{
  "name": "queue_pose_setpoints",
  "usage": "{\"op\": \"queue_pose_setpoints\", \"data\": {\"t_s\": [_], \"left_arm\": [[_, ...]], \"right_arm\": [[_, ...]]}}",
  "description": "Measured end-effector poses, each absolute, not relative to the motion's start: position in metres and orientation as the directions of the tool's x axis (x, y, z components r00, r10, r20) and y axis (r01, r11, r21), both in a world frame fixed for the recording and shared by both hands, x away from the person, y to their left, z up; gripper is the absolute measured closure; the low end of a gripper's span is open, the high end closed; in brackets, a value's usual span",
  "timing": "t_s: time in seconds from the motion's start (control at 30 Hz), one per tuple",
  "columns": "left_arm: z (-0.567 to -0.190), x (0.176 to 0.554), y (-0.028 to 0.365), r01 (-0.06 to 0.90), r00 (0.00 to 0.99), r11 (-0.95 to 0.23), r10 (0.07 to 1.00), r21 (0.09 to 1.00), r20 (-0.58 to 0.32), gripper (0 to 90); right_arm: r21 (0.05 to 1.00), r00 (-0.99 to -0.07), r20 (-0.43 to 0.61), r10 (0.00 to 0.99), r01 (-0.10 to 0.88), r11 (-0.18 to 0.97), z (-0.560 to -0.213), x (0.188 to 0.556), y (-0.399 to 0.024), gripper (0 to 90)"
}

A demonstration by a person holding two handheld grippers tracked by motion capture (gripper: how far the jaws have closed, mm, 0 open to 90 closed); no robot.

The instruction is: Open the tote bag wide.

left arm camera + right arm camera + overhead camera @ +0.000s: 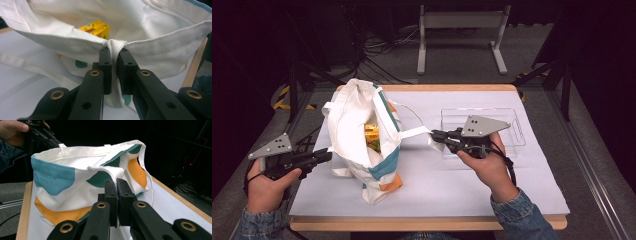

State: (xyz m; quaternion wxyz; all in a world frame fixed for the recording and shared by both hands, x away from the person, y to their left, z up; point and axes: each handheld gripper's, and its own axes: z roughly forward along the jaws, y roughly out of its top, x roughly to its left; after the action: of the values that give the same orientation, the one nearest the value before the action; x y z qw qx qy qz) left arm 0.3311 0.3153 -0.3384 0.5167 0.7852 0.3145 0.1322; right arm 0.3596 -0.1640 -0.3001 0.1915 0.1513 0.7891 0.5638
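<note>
Both grippers were clamped on the tote bag [362, 132], which lay on the white sheet [437, 185] toward the table's left: your left gripper [113, 53] had its jaws pressed on a bunched fold of the bag's rim, and your right gripper [116, 185] pinched the opposite rim by its strap [414, 132]. That pulled the mouth wide, so the opening step looked done, and a yellow carton [96, 28] showed inside. Judging by this, what remained was getting the contents out, yet neither tool was free to reach in while both held cloth. Near your right hand [487, 167] sat a clear plastic tray [517, 135], a likely landing spot; the loose strap hung between bag and tray and could snag
</note>
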Motion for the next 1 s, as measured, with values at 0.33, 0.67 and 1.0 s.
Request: {"op": "queue_pose_setpoints", "data": {"t_s": [0.33,0.67,1.0], "left_arm": [[-0.333,0.337,0.317,0.335,0.775,-0.238,0.619,0.912,-0.123,82.5],[-0.332,0.338,0.316,0.33,0.783,-0.249,0.611,0.91,-0.117,82.5],[-0.332,0.337,0.317,0.324,0.792,-0.26,0.6,0.91,-0.111,82.5]], "right_arm": [[0.945,-0.863,-0.122,0.489,0.049,0.322,-0.301,0.352,-0.178,87.5],[0.935,-0.855,-0.102,0.509,0.092,0.342,-0.309,0.344,-0.195,87.5],[0.916,-0.857,-0.075,0.51,0.142,0.374,-0.326,0.335,-0.205,87.5]]}}
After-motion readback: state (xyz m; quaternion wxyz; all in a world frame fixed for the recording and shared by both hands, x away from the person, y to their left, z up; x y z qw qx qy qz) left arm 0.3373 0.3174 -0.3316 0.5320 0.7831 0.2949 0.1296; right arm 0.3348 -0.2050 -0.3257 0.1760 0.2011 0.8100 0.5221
